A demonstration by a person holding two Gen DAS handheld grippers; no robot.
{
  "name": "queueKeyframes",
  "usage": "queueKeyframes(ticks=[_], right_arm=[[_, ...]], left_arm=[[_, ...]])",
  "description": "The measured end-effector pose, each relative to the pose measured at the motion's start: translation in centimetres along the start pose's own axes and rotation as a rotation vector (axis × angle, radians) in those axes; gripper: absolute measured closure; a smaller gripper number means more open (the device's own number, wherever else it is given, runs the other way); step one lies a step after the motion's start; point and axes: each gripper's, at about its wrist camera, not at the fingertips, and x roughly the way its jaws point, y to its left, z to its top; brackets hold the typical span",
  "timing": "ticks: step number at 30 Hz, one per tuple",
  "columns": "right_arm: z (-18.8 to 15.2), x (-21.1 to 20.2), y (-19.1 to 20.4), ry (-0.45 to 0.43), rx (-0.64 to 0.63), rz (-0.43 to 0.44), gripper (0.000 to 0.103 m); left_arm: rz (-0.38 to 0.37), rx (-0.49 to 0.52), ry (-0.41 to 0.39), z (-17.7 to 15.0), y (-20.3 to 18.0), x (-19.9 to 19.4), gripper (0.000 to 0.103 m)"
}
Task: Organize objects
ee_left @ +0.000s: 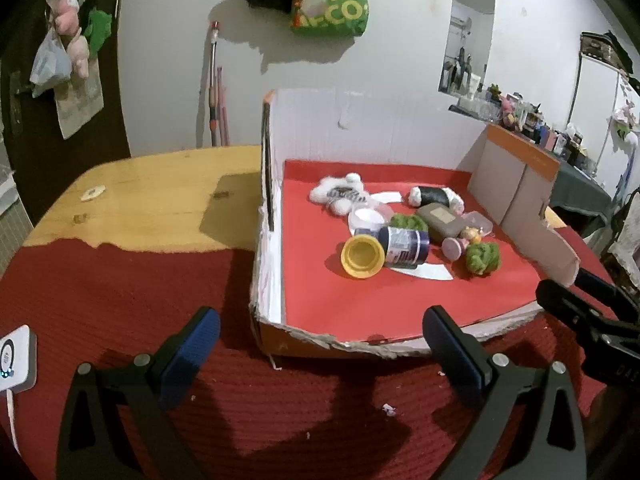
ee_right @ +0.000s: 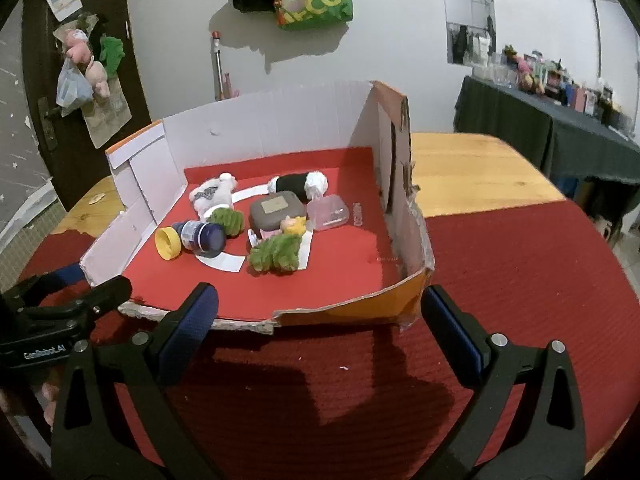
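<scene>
An open cardboard box (ee_left: 340, 108) (ee_right: 280, 108) with a red floor stands on the red mat. Inside lie a dark blue jar with a yellow lid (ee_left: 384, 252) (ee_right: 192, 238), green fuzzy toys (ee_left: 482, 258) (ee_right: 276, 254), a grey case (ee_left: 440, 220) (ee_right: 276, 210), a white plush (ee_left: 340, 194) (ee_right: 214, 194), a black and white roll (ee_left: 434, 196) (ee_right: 298, 184) and a clear plastic box (ee_right: 328, 212). My left gripper (ee_left: 320, 336) is open and empty before the box's front left corner. My right gripper (ee_right: 320, 316) is open and empty at the box's torn front edge.
The red mat (ee_left: 120, 280) (ee_right: 520, 272) covers the near part of a wooden table (ee_left: 160, 188) (ee_right: 472, 168). A white device with a cable (ee_left: 16, 356) lies at the left. A green bag (ee_left: 332, 4) hangs on the wall. A cluttered dark table (ee_right: 560, 120) stands to the right.
</scene>
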Motion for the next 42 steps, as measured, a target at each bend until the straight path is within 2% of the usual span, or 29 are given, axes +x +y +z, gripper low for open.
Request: queueKeyframes(ticks=[10, 25, 42], right_arm=[[0.7, -1.5, 1.5, -0.059, -0.1, -0.058, 0.0], [0.6, -2.7, 1.8, -0.062, -0.103, -0.025, 0.0], [-1.6, -2.6, 1.5, 0.023, -0.104, 0.013, 0.0]], left_arm=[[-0.01, 0.027, -0.007, -0.2, -0.9, -0.7, 0.0], [-0.013, 0.045, 0.003, -1.3, -1.5, -2.0, 0.0], [-0.062, -0.001, 0.141, -4.1, -1.7, -2.0, 0.0]])
